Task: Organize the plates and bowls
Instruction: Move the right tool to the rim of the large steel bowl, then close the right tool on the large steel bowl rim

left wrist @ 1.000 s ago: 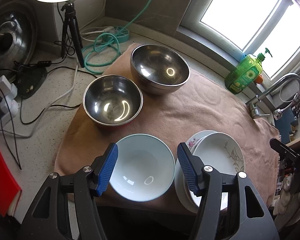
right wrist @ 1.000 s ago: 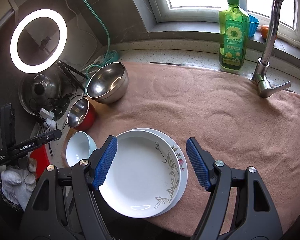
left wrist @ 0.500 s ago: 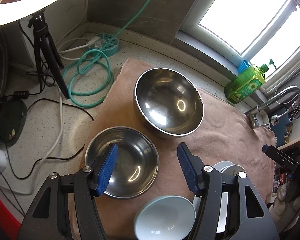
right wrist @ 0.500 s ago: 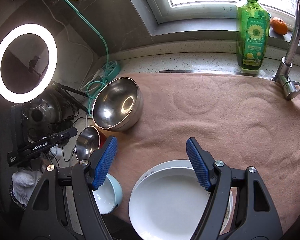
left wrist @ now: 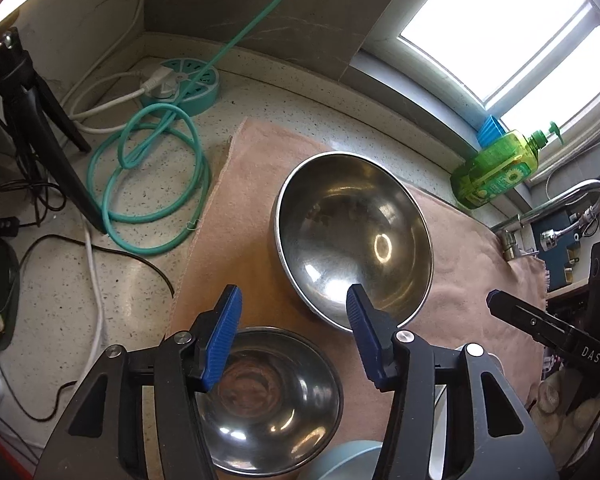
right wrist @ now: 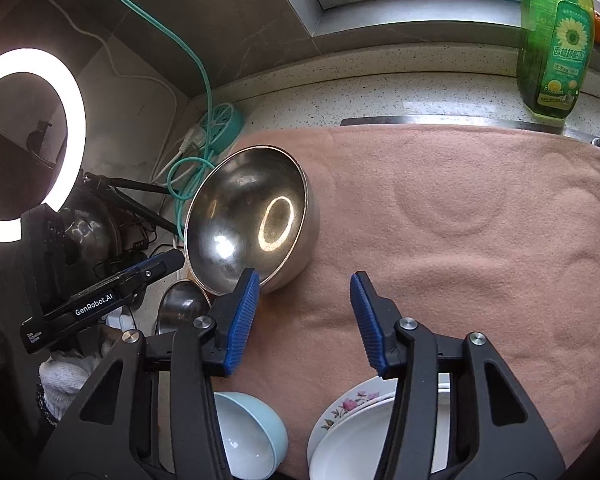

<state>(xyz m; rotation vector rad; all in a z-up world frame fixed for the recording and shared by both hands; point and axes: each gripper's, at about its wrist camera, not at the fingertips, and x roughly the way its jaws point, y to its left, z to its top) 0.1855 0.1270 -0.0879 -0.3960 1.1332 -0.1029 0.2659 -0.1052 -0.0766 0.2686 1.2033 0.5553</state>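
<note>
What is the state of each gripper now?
Left gripper: open, holding nothing, jaws just closing.
Right gripper: open, holding nothing, jaws just closing.

Black claw (left wrist: 292, 336) arms; ribbed blue pads (left wrist: 224, 340); silver screws.

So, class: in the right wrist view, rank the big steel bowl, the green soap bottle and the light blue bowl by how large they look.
1. Big steel bowl
2. Green soap bottle, its top cut off by the frame
3. Light blue bowl, partly hidden behind the gripper, so unsure

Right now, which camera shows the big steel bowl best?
The left wrist view: the big steel bowl sits centred, whole rim and inside visible. The right wrist view shows it off to the left, its near rim partly behind a blue finger pad.
</note>
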